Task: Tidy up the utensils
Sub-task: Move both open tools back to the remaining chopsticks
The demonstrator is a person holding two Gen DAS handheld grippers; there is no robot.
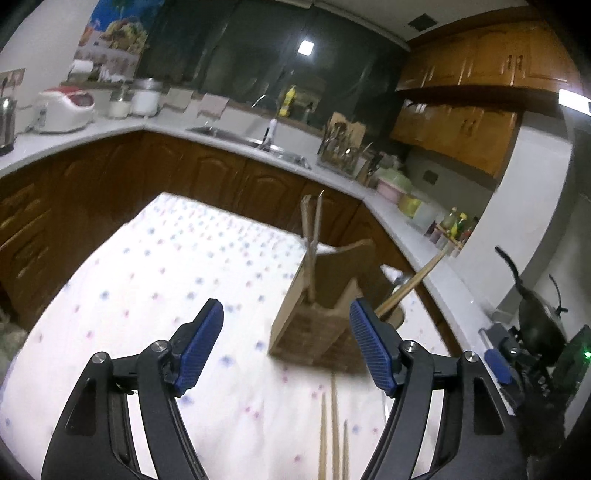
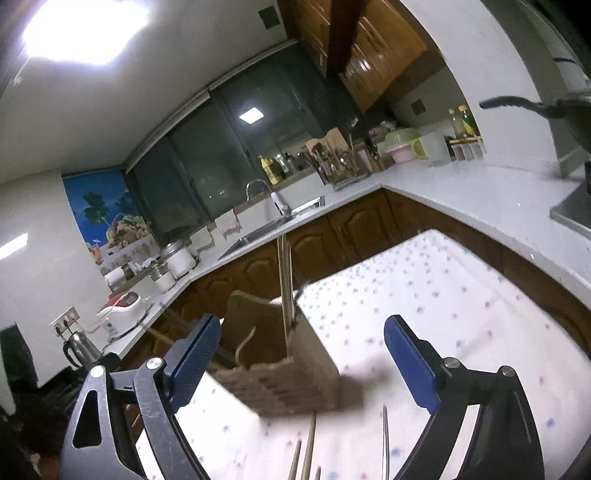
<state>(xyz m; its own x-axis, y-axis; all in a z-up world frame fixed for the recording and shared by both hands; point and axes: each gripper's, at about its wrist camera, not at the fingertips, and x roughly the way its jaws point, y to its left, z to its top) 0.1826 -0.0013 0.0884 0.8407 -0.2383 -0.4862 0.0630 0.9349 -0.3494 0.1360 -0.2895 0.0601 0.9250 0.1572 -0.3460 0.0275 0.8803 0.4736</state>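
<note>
Dotted tablecloth [image 1: 147, 280] bears a wooden holder [image 1: 317, 325] with chopsticks [image 1: 312, 243]; both grippers' fingers [image 1: 201, 347] [image 2: 410, 365] spread wide, empty.

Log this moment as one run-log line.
left gripper: open, empty | right gripper: open, empty | wooden holder: some chopsticks inside | loose chopsticks: on tablecloth

Dim, bluish indoor light in the left wrist view, and the dark window [image 1: 280, 55] mirrors a small square ceiling lamp [image 1: 306, 47]. Over on the right wrist view, a big ceiling light [image 2: 85, 26] blows out to pure white glare at top left. The dotted tablecloth [image 1: 166, 266] is smeared with motion blur, and the wooden utensil holder [image 2: 291, 369] is soft too, throwing a faint shadow to its right. Fisheye bending curves the white countertop [image 2: 461, 192], and black vignetting eats the corners.
</note>
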